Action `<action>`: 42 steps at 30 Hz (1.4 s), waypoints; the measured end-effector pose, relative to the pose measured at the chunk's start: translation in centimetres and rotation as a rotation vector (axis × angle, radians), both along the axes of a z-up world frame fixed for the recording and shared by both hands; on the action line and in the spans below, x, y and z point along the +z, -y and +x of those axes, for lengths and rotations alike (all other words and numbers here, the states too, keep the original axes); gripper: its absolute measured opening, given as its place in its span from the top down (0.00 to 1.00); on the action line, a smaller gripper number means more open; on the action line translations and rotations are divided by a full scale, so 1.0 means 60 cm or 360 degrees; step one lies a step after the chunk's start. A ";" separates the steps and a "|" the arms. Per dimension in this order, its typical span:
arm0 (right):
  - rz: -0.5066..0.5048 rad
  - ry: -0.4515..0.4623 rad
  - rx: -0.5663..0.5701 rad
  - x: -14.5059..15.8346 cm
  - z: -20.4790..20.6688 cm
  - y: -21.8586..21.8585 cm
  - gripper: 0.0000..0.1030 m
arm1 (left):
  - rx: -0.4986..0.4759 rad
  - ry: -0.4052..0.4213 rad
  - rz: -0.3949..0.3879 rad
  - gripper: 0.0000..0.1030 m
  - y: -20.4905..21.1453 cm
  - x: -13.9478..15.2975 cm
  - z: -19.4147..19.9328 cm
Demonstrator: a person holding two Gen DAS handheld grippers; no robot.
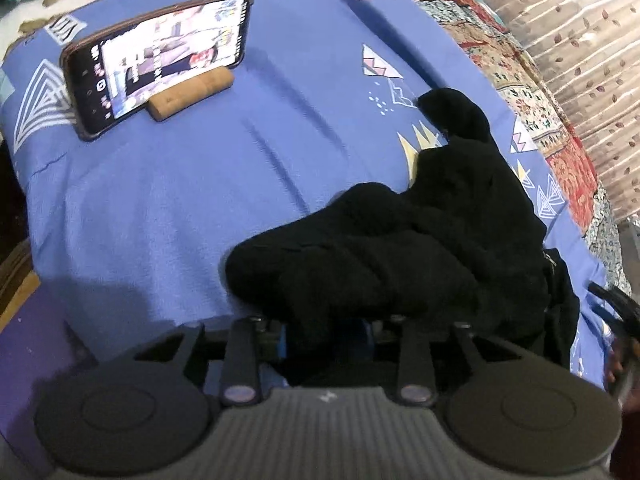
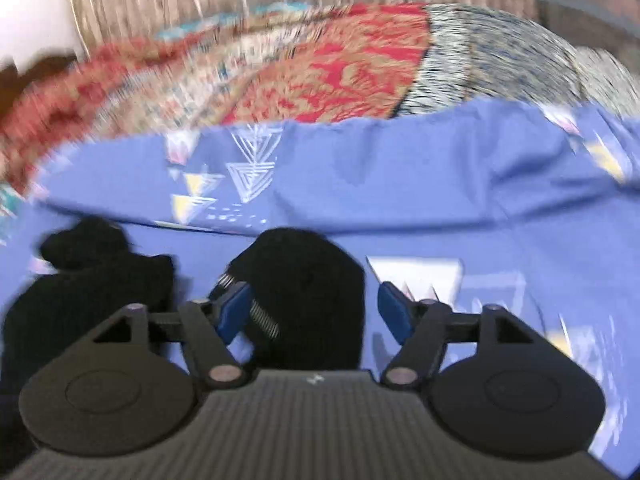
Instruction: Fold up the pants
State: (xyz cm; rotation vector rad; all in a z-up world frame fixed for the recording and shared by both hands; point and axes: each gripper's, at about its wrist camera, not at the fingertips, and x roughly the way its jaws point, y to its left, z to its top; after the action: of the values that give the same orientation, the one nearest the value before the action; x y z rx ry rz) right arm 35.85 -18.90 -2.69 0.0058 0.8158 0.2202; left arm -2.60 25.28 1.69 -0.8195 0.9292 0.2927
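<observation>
Black cloth: the pants point(image 1: 404, 248) are a dark, crumpled heap on the blue bed sheet point(image 1: 168, 200), toward its right side in the left wrist view; no leg or waistband can be made out, the fabric is too dark.
Bed: sheet w/ white and yellow triangle print; a patchwork quilt point(image 1: 532, 92) in red and beige lies beyond its edge.
Phone: a phone point(image 1: 160, 60) leans in a small wooden stand point(image 1: 192, 96), well apart from the pants, screen lit.
Left tongs point(image 1: 328, 340): the blue pads are almost hidden under the black cloth; a bunch of it sits between them; the opening looks narrow, approx. pinched on the fabric, but if the pads really press I cannot tell.
Right tongs point(image 2: 316, 312): released, the pads point(image 2: 394, 312) stand wide; a lump of the pants point(image 2: 308, 292) lies between them, nearer the left pad, w/o being squeezed; view is blurred.
Handling, my judgement: soft, light, limp; it will sag and bunch, not slippery, not fragile; a thin pinch of one layer could slide out.
Where to grip, my judgement: at the waistband corners or the hems, each tongs on one end, so the cloth can be spread flat first; these edges are not visible yet.
</observation>
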 end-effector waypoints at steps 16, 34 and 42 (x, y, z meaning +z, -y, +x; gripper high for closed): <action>0.0587 0.0555 -0.0691 0.307 -0.092 0.321 0.88 | -0.0147 0.0496 -0.0010 0.92 0.030 0.148 -0.003; 0.0777 0.0006 -0.1592 0.033 -0.531 0.618 0.45 | -0.0380 -0.0026 -0.0015 0.76 0.132 0.041 -0.078; 0.0577 0.0356 -0.1366 0.187 -0.528 0.576 0.45 | -0.0202 0.0227 0.0341 0.59 0.034 0.138 -0.078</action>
State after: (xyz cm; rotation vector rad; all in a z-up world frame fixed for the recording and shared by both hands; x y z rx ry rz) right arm 4.16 -53.47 8.53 0.6500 0.4838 -0.4405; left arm -7.27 23.25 9.97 -0.5741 0.7969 0.2162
